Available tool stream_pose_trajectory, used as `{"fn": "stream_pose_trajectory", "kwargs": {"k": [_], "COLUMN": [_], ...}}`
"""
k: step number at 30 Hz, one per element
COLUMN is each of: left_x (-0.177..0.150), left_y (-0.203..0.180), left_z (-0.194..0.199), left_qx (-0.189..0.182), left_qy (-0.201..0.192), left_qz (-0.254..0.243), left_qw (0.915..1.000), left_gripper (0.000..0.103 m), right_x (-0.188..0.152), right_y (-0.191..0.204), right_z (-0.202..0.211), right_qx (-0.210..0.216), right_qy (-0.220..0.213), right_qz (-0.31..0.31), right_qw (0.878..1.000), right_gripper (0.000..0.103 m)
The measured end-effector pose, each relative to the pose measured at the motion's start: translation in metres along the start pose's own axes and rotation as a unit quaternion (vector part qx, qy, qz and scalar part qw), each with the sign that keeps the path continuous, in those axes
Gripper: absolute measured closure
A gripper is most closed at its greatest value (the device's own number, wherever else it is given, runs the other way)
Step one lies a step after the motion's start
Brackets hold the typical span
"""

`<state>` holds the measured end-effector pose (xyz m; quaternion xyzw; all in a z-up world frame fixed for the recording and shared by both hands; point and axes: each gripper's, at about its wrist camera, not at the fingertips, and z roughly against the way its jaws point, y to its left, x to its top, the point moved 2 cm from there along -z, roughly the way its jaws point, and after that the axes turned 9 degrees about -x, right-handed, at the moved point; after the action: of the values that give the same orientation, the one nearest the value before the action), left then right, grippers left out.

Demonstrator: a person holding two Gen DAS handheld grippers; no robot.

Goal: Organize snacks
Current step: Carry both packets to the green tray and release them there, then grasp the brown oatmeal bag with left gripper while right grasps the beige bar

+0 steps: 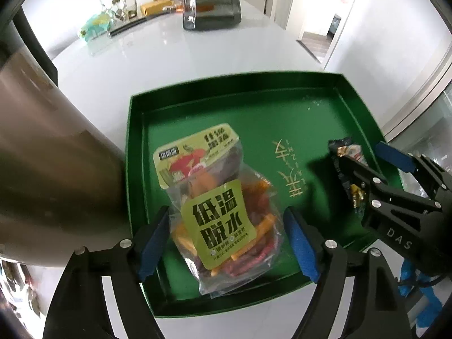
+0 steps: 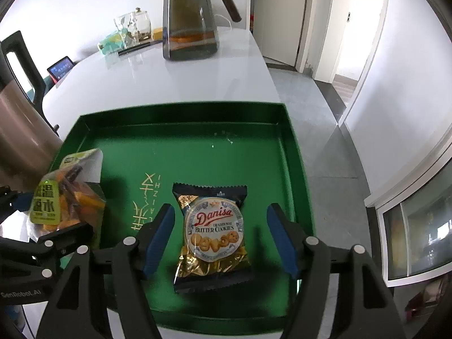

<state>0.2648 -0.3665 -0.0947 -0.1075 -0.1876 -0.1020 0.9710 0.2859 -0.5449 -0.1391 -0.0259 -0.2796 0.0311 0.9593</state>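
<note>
Our left tool point(image 1: 226, 243) stands apart around the veggie chips bag point(image 1: 217, 212), our right tool point(image 2: 220, 240) apart around the cookie packet point(image 2: 214, 231), both lying in the green tray point(image 2: 180, 113). Slick crinkly film may slip or crush when we squeeze.

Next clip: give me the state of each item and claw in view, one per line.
Left claw: open, straddling the vegetable crisps bag.
Right claw: open, straddling the Danisa cookie packet.
Vegetable crisps bag: sealed, lying in the tray.
Danisa cookie packet: sealed, lying flat, label up.
Green tray: on the white table, holding both snacks.
</note>
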Motion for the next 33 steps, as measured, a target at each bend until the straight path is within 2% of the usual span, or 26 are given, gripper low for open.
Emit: {"fn": "stream_pose_trajectory", "kwargs": {"k": [5,8,14,19,27,31,33], "left_x": [-0.001,-0.009,-0.035,-0.059,-0.093,-0.113,-0.126], "left_y": [-0.008,-0.017,-0.040,-0.034,0.031,0.095,0.132], "left_z": [0.018,0.038,0.091,0.140,0.191,0.211,0.219], "left_qx": [0.000,-0.010,-0.022,-0.035,-0.030,-0.029,-0.022], "left_qy": [-0.014,-0.030,-0.074,-0.107,-0.143,-0.158,-0.160], "left_qz": [-0.010,-0.020,-0.060,-0.066,-0.040,0.006,0.032], "left_qw": [0.9999,0.9993,0.9952,0.9915,0.9884,0.9870,0.9863], "left_gripper": [0.027,0.024,0.022,0.022,0.021,0.016,0.016], "right_x": [0.000,0.000,-0.004,-0.013,-0.031,-0.039,-0.042], "right_y": [-0.010,-0.022,-0.044,-0.038,0.011,0.055,0.092], "right_z": [0.026,0.048,0.110,0.158,0.234,0.253,0.258], "right_qx": [0.003,0.002,-0.002,-0.004,-0.006,-0.004,0.008], "right_qy": [-0.024,-0.045,-0.093,-0.124,-0.157,-0.155,-0.149], "right_qz": [-0.022,-0.039,-0.066,-0.068,-0.049,-0.032,-0.019], "right_qw": [0.999,0.998,0.993,0.990,0.986,0.987,0.989], "right_gripper": [0.019,0.000,0.000,0.000,0.000,0.000,0.000]}}
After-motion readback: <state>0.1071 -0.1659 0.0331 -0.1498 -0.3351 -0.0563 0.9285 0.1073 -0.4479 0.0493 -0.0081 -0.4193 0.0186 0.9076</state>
